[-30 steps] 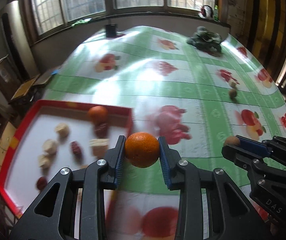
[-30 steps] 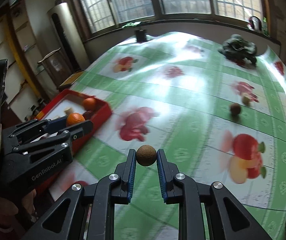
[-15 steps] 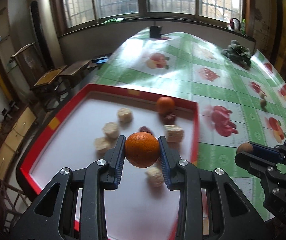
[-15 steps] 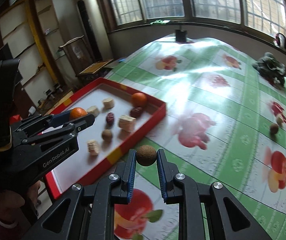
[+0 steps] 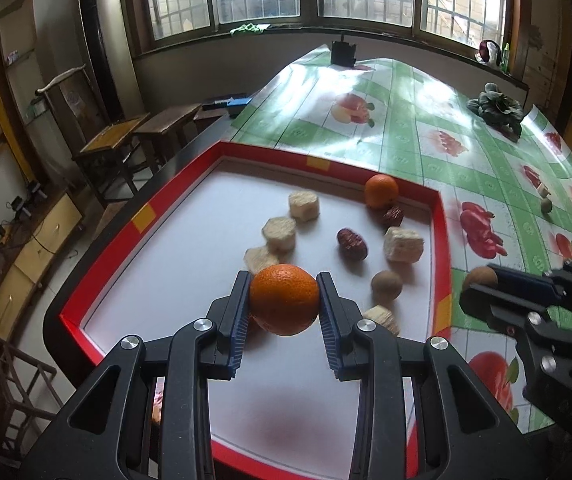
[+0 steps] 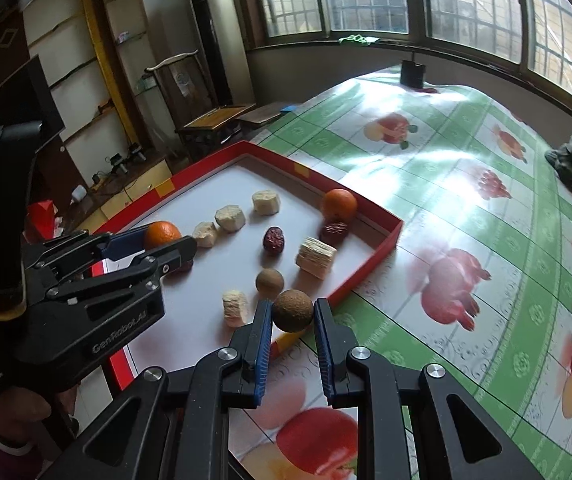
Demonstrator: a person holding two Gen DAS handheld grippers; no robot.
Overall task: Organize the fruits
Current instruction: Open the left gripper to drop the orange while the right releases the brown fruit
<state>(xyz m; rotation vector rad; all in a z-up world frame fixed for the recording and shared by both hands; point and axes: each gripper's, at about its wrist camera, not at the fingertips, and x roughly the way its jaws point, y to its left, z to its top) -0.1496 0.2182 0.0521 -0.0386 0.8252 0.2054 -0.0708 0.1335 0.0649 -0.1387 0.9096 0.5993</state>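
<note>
Our left gripper (image 5: 284, 304) pinches a round orange tangerine (image 5: 284, 299) over the red-rimmed white tray (image 5: 146, 216); right gripper (image 6: 293, 316) clamps a small brown ball-shaped fruit (image 6: 292, 311) near its edge. We'd lower both onto bare spots before letting go.

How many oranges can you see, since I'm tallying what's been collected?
2. One orange is clamped in the left hand-held gripper above the red tray; the other orange lies in the tray's far corner. None seem hidden.
</note>
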